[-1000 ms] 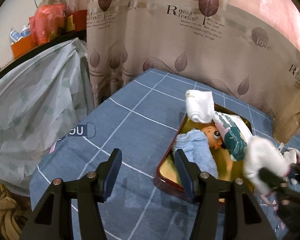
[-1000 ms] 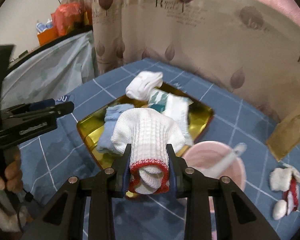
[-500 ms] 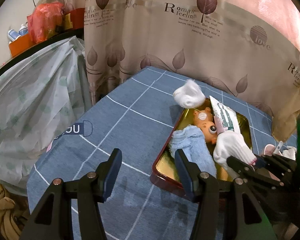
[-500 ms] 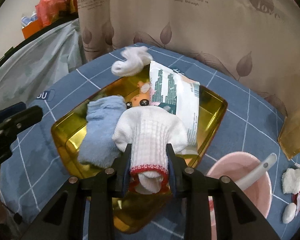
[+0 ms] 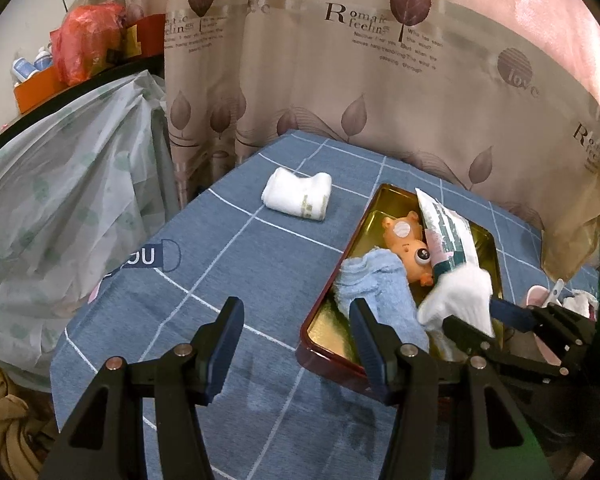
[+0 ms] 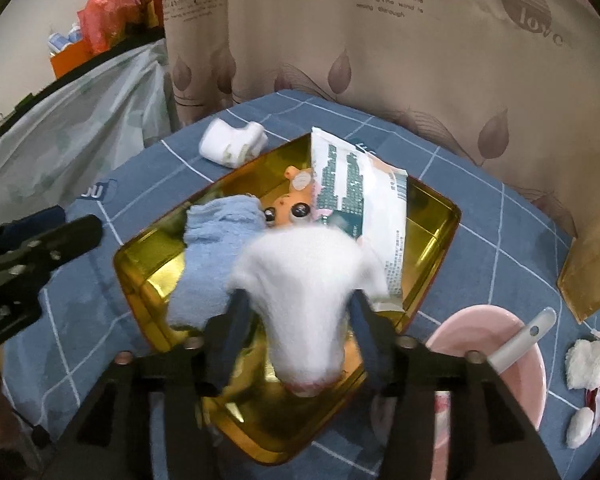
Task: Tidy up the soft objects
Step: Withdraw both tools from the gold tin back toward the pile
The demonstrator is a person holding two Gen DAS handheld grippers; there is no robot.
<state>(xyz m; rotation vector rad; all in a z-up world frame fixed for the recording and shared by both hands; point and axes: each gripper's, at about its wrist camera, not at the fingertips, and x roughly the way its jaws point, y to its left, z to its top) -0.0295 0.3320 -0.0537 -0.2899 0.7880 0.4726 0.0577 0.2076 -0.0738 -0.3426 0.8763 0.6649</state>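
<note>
Right tongs [image 6: 296, 316] opening around a blurred white sock [image 6: 304, 300] over the gold tin [image 6: 432, 240], pads not pressing it, left tongs [image 5: 296, 340] hanging spread and empty above the table [image 5: 228, 264]

A beige leaf-printed curtain [image 5: 380, 92] hangs behind the worktop [image 5: 220, 264], which wears a blue checked cloth. To one side, pale plastic sheeting [image 5: 60, 184] drapes furniture below a cluttered shelf [image 5: 80, 80].

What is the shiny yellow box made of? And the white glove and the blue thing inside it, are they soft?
The box looks like metal tin: its gold inside mirrors the light, with a dark red rim. The white glove looks like knitted cotton, limp and fuzzy, though blurred. The blue thing looks like fluffy terry cloth, maybe a sock or towel.
</note>
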